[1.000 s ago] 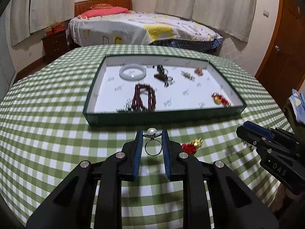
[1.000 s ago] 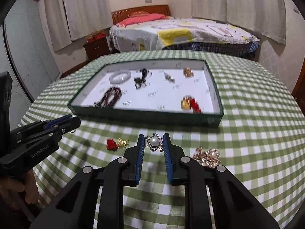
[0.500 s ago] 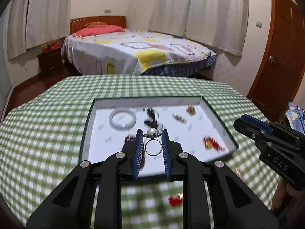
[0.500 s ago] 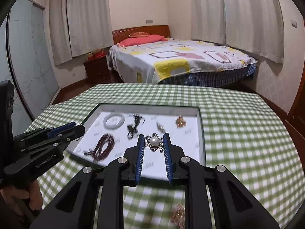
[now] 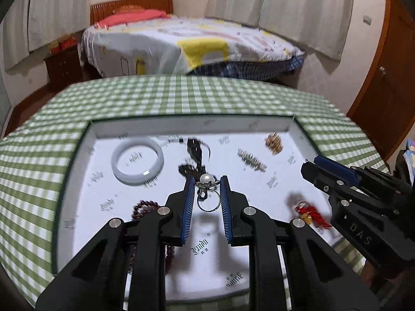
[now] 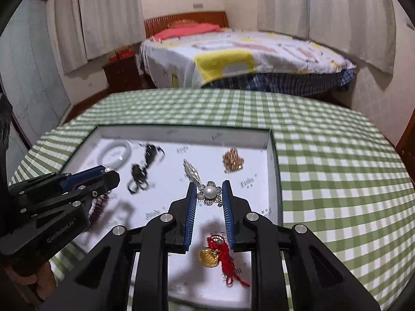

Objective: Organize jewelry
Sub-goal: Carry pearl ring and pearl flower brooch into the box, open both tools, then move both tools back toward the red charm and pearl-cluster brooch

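Over the white tray (image 5: 77, 171) on the checked table (image 5: 33, 181), the left claw (image 5: 207, 191) pinches a pearl ring (image 5: 207, 194); the right claw (image 6: 209, 194) clamps a pearl brooch (image 6: 209, 193); released carelessly, either could bounce onto the bangle (image 5: 137, 164) or red charm (image 6: 220, 254)

A green-and-white checked cloth covers the table (image 5: 181, 93). On it sits a tray (image 5: 70, 160) with a dark green rim and a white floor printed with small dark logos. Inside: a milky white bangle (image 5: 137, 161), dark red beads (image 5: 145, 207), a black piece (image 5: 195, 150), a gold cluster (image 5: 273, 141) at two o'clock, and a gold charm with red tassel (image 6: 219, 254). Both grippers are black with blue-lined fingers (image 5: 188, 207). The left gripper (image 5: 207, 184) carries a silver ring with a white pearl (image 5: 207, 188); the right gripper (image 6: 208, 191) carries a silver flower brooch with a white pearl centre (image 6: 209, 192).
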`<action>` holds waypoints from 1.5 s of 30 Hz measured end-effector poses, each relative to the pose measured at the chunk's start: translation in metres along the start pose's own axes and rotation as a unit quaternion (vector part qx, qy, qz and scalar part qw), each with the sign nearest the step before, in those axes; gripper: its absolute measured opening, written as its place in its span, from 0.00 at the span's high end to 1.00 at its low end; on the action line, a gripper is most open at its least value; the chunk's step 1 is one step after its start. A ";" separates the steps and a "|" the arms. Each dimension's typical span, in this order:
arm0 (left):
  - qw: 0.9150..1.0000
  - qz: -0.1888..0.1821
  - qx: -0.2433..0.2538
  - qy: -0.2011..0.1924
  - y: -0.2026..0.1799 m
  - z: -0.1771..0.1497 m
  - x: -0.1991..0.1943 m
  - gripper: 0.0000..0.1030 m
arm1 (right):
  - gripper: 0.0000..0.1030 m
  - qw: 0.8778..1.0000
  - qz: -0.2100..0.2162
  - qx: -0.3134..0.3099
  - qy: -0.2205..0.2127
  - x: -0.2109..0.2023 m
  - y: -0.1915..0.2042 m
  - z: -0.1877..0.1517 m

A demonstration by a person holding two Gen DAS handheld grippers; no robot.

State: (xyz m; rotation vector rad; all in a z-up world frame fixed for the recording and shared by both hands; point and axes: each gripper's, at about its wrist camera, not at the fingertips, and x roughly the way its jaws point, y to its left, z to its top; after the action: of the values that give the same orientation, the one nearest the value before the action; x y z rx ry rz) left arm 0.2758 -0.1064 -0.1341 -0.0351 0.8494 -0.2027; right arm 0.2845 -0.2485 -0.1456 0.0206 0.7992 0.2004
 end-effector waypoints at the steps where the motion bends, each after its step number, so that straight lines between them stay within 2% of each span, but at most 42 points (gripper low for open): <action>1: 1.000 0.000 -0.002 0.007 0.001 -0.001 0.005 0.81 | 0.80 1.000 -0.001 0.000 0.007 0.006 -0.001 -0.001; 9: 0.999 0.003 -0.004 0.037 0.004 -0.003 0.029 0.81 | 0.80 0.999 0.000 0.009 0.042 0.030 -0.010 -0.004; 22: 0.999 0.003 0.005 0.045 0.003 -0.006 0.036 0.81 | 0.78 0.999 0.002 0.007 0.050 0.034 -0.008 -0.002; 23: 0.999 0.003 0.006 0.045 0.003 -0.006 0.036 0.79 | 0.76 0.999 0.003 0.009 0.050 0.034 -0.008 -0.002; 25: 0.999 0.002 0.007 0.045 0.003 -0.006 0.036 0.77 | 0.66 0.999 0.002 0.009 0.047 0.033 -0.007 -0.002; 26: 0.999 0.001 0.006 0.045 0.003 -0.006 0.036 0.72 | 0.59 0.999 0.002 0.010 0.046 0.033 -0.008 -0.002; 29: 0.999 0.001 0.005 0.042 0.003 -0.006 0.035 0.66 | 0.59 0.999 0.004 0.012 0.045 0.031 -0.008 -0.003; 30: 0.999 0.003 0.006 0.039 0.003 -0.006 0.033 0.61 | 0.59 0.999 0.004 0.012 0.043 0.030 -0.008 -0.003; 36: 1.000 0.010 0.010 0.018 0.002 -0.005 0.019 0.49 | 0.59 1.000 0.004 0.010 0.027 0.018 -0.004 0.003; 41: 1.000 0.016 0.010 0.001 0.001 -0.004 0.000 0.42 | 0.57 1.000 0.004 0.009 0.016 0.004 0.000 0.004; 45: 1.000 0.023 0.011 -0.010 0.001 -0.007 -0.016 0.40 | 0.56 1.000 0.003 0.012 0.009 -0.010 0.001 0.001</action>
State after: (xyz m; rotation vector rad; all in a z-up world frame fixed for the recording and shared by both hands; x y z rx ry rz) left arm 0.2605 -0.1020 -0.1275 0.0026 0.8268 -0.1672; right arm 0.2786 -0.2493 -0.1375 0.0428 0.8187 0.1968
